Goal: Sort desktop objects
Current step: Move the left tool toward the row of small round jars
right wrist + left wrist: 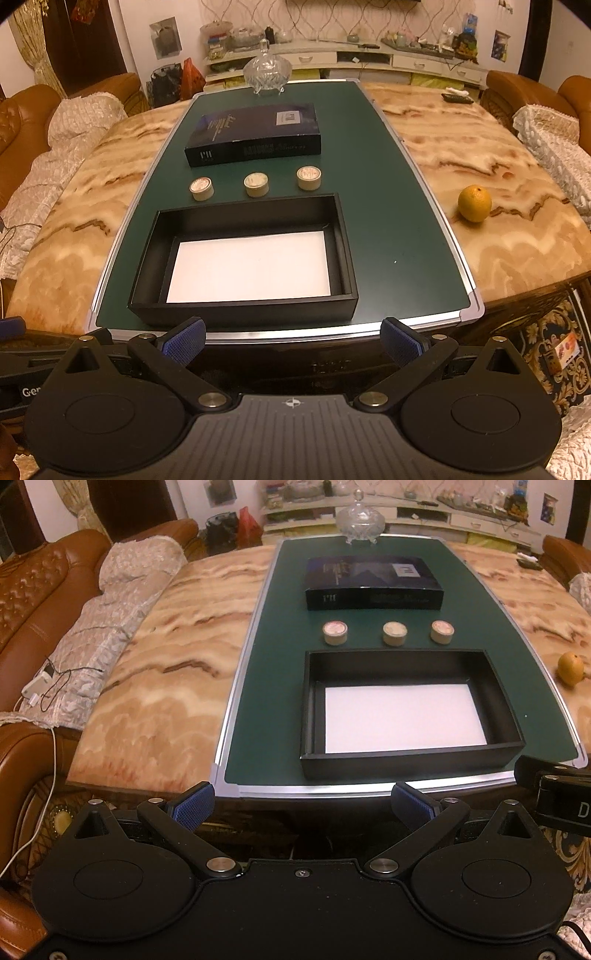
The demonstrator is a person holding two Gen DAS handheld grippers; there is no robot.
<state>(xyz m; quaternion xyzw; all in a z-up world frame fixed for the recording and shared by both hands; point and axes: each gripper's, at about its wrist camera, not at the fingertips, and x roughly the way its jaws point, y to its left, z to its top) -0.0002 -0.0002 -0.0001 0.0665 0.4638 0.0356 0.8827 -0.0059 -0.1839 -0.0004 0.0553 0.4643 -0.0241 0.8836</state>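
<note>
Open black box [243, 310] holds only white liner [251, 267].

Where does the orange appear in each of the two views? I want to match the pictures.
Left wrist view: the orange sits at the far right edge, on the marble table, right of the green mat.
Right wrist view: the orange is right of centre, on the marble, apart from the mat.
Shared landmark: the open black box with a white bottom, left of the orange in both.
</note>
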